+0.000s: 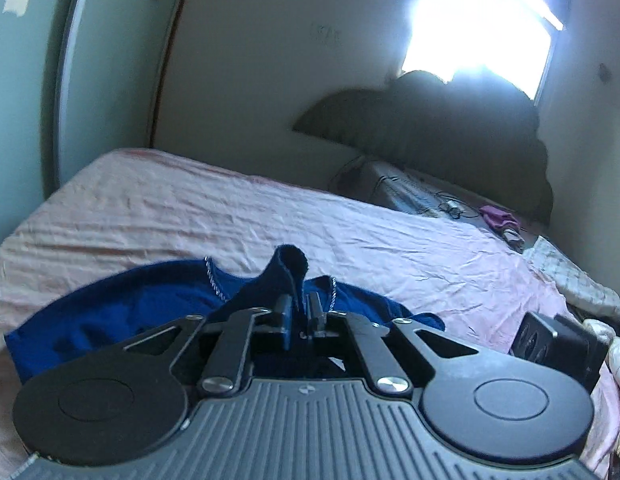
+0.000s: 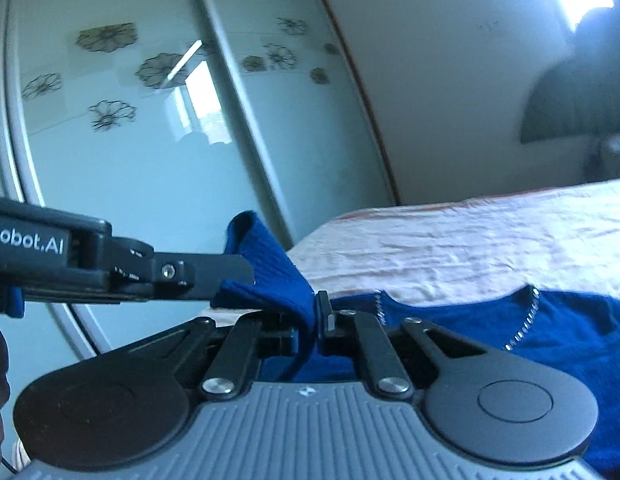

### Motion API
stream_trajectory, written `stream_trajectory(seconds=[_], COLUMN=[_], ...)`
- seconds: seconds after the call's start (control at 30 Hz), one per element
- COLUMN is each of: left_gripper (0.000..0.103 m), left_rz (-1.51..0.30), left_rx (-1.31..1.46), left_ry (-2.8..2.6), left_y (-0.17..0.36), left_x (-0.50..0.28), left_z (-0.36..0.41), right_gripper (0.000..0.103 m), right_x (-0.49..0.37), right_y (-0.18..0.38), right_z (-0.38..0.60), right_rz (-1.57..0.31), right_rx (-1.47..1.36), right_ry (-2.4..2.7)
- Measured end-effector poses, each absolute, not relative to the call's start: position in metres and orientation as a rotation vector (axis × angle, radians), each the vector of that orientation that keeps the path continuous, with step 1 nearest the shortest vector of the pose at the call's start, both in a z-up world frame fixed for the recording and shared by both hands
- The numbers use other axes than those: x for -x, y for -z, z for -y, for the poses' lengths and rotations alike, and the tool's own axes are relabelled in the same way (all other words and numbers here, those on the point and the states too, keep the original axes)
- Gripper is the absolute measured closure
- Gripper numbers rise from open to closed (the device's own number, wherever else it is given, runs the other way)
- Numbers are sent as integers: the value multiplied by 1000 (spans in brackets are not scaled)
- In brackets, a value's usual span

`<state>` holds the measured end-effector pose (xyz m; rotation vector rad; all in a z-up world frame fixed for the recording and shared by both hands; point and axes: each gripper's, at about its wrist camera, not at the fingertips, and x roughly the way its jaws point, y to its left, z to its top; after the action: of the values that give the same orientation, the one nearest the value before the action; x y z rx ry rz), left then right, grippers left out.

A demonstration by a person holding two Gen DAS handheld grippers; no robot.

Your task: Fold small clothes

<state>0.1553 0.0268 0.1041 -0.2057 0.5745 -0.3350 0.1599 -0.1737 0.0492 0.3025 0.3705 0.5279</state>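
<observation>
A dark blue knit garment with a silver-trimmed neckline lies on a pink bedsheet. My left gripper is shut on a raised fold of its edge, which stands up between the fingers. In the right wrist view my right gripper is shut on another fold of the same blue garment. The left gripper comes in from the left there and pinches the cloth right beside the right one. Both hold the cloth a little above the bed.
A dark padded headboard stands at the far end under a bright window. A purple cloth and cables lie by the pillow. A glass wardrobe door with flower prints stands beside the bed. The other gripper's body shows at right.
</observation>
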Motion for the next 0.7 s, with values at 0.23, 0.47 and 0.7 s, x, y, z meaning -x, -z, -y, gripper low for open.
stream_trajectory(seconds=[0.23,0.47,0.7], left_gripper=[20,18,17], left_rz=[-542,-585,-731], left_rx=[239,3,186], left_ry=[249,300,394], left_y=[-100,-64,-8], left_x=[-146,-121,-117], left_z=[-50,-36,-38], right_gripper=[96,97,97], right_x=[-175,-196,-191], right_y=[-20,-13,-10], right_z=[200,232,237], right_rz=[-459,-504,-515], right_rx=[-383,-501,-492], right_ry=[-470,-442,-480])
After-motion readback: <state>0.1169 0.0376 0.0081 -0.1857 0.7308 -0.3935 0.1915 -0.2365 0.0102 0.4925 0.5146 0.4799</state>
